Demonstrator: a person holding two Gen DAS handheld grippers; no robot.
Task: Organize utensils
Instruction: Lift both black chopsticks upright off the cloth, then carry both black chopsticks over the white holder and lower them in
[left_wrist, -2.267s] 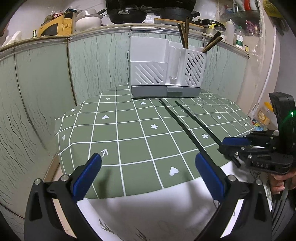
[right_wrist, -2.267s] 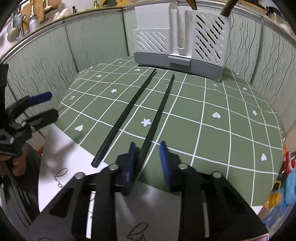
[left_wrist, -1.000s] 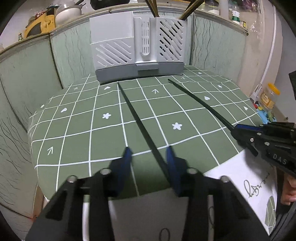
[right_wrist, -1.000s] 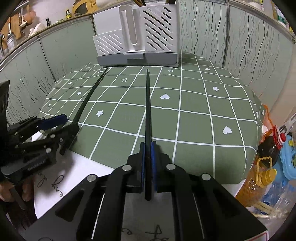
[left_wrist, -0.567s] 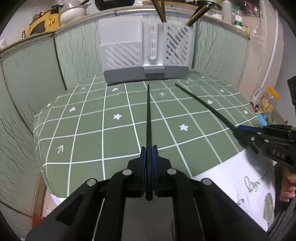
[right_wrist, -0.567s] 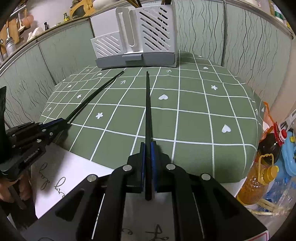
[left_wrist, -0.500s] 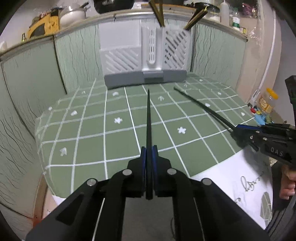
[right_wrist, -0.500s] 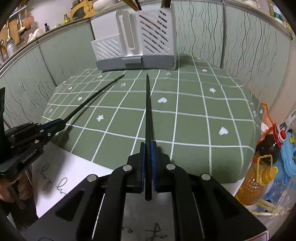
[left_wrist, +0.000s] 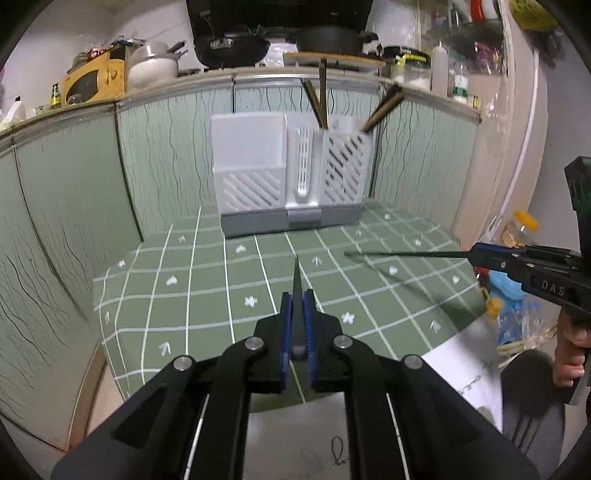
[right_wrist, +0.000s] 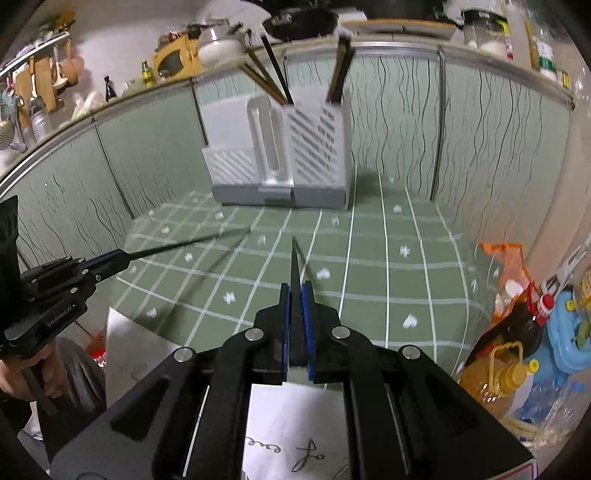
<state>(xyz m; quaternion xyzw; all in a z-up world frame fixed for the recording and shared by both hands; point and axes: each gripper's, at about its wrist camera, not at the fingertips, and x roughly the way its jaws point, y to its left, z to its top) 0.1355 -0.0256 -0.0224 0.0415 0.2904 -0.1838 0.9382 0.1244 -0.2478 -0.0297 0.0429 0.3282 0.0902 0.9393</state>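
a black chopstick (left_wrist: 296, 280) is pinched between the blue pads of the left gripper (left_wrist: 296, 325), raised above the green checked tablecloth (left_wrist: 207, 295). only in the right wrist view is a second chopstick (right_wrist: 294, 266) seen clamped by the right gripper (right_wrist: 295, 321). the white utensil holder (left_wrist: 288, 177) is set against the green wall panels (left_wrist: 74, 192), with brown chopsticks (left_wrist: 322, 96) held in its right compartment.

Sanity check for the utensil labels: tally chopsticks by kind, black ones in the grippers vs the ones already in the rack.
Black chopsticks held in grippers: 2 (left chopstick, right chopstick)
Chopsticks standing in the white rack: 3 visible in the left wrist view, e.g.
Total: 5
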